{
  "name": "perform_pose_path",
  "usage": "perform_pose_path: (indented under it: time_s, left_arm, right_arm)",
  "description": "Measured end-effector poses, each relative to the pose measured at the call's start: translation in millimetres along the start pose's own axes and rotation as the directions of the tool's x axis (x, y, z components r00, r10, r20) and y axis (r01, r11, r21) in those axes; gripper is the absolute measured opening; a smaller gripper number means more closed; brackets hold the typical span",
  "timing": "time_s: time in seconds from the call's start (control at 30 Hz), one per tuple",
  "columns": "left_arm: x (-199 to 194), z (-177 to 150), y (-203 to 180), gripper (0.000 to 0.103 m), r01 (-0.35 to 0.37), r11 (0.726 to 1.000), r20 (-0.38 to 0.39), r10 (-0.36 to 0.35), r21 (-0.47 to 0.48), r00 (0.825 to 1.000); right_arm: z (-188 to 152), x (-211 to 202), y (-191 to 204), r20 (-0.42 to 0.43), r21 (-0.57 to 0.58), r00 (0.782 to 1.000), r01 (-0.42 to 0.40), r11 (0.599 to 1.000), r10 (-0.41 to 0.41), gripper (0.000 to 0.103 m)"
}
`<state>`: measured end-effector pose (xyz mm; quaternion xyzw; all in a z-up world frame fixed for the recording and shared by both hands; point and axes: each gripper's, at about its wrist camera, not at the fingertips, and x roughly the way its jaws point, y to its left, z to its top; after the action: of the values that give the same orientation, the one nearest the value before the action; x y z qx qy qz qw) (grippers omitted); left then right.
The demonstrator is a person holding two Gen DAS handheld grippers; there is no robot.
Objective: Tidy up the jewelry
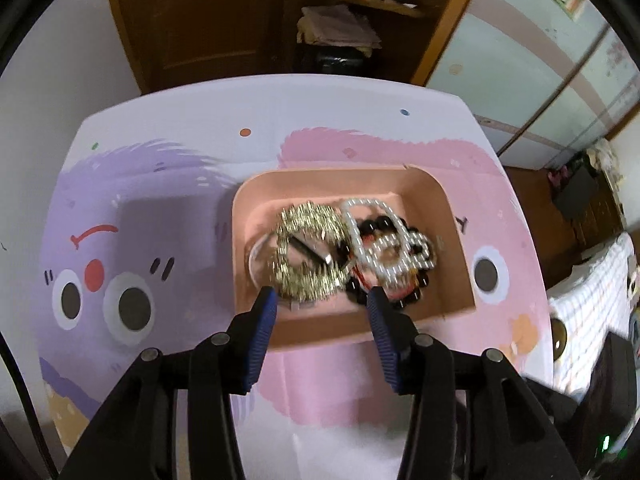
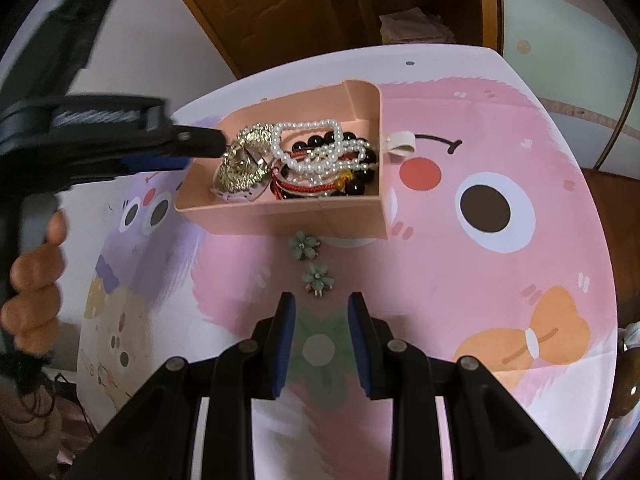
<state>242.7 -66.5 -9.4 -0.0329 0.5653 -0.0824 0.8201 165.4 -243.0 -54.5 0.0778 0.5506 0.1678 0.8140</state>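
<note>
Table (image 2: 460,264): round, with a cloth of pink and purple cartoon faces.
Pink box (image 1: 436,200): on the table, open at the top, a white pull tab (image 2: 402,142) on one end.
Gold piece (image 1: 308,258): sparkly, lying in the pink box on the side nearest the left gripper, blurred in the left wrist view.
Pearl strings (image 2: 316,148): white, piled in the middle of the box, over the black beads (image 2: 320,140) and red cords (image 2: 296,188).
Flower pieces (image 2: 312,260): two little blue-green ones, on the cloth just outside the box, one behind the other.
Left gripper (image 1: 322,294): over the box edge, jaws spread apart, nothing pinched, gold piece just beyond the tips.
Right gripper (image 2: 322,300): above the cloth, jaws partly apart, nothing between them, nearer flower just ahead.
Hand (image 2: 34,284): wrapped around the left gripper's handle.
</note>
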Motion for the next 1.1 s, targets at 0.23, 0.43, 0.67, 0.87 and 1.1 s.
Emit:
perform_pose_path:
  time_s: [0.23, 0.43, 0.67, 0.87, 1.1]
  left_arm:
    - [-15, -44, -14, 0.045, -0.069, 0.990, 0.056, 0.062, 0.123, 0.997]
    - [2, -65, -13, 0.046, -0.093, 0.987, 0.045, 0.087, 0.130, 0.995]
    - [14, -71, -10, 0.046, -0.065, 0.992, 0.034, 0.062, 0.108, 0.997]
    - [16, -68, -6, 0.046, -0.041, 0.995, 0.041, 0.038, 0.087, 0.998]
    - [25, -66, -15, 0.045, 0.002, 0.997, 0.020, -0.003, 0.079, 1.000]
  right_arm:
    - [-4, 3, 2, -0.011, -0.028, 1.000, 0.003, 1.000, -0.003, 0.027]
    - [-8, 16, 15, -0.022, -0.060, 1.000, 0.013, 0.998, -0.015, 0.027]
    - [-5, 26, 21, 0.027, -0.087, 0.997, 0.068, 0.994, -0.066, 0.027]
    - [-5, 30, 28, 0.073, -0.141, 0.991, 0.120, 0.983, -0.110, 0.027]
    - [-6, 29, 29, 0.090, -0.155, 0.987, 0.144, 0.977, -0.131, 0.018]
